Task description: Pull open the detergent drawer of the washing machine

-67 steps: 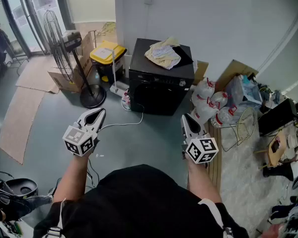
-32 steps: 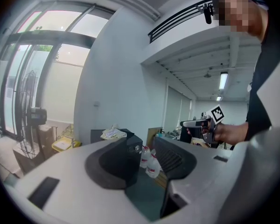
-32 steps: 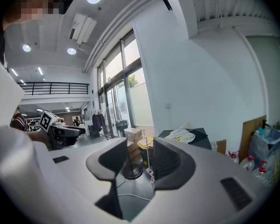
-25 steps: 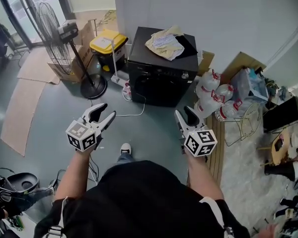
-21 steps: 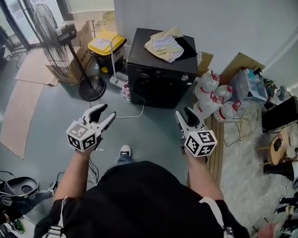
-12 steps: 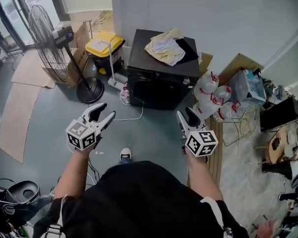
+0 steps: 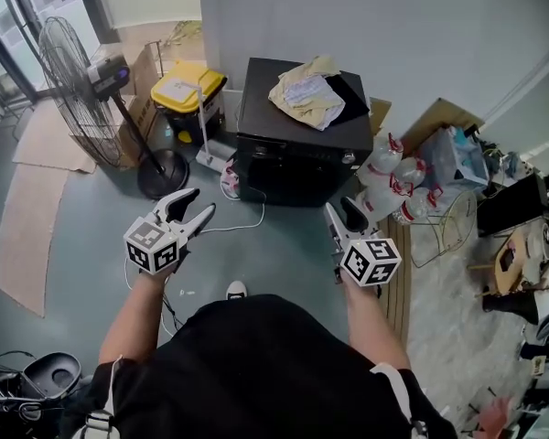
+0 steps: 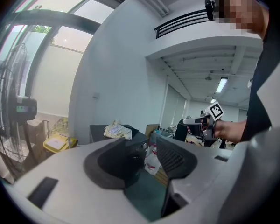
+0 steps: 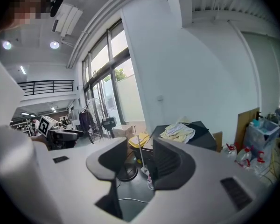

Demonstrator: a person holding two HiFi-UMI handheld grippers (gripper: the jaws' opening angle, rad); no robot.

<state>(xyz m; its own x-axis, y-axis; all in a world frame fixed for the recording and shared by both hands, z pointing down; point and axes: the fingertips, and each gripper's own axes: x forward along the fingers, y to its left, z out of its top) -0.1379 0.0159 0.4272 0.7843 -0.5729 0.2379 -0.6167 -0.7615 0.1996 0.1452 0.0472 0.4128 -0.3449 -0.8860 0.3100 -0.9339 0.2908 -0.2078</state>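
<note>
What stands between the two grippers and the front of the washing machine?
Nothing visible does. Only floor lies between the left gripper, the right gripper and the washer. A white cable lies flat on it before the washer's left corner; bottles stand off to the right.

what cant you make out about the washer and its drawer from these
Detergent drawer: head view, too small and dark on the washing machine front.
Machine front: left gripper view, hidden by the left gripper.
Machine front: right gripper view, hidden by the right gripper.
</note>
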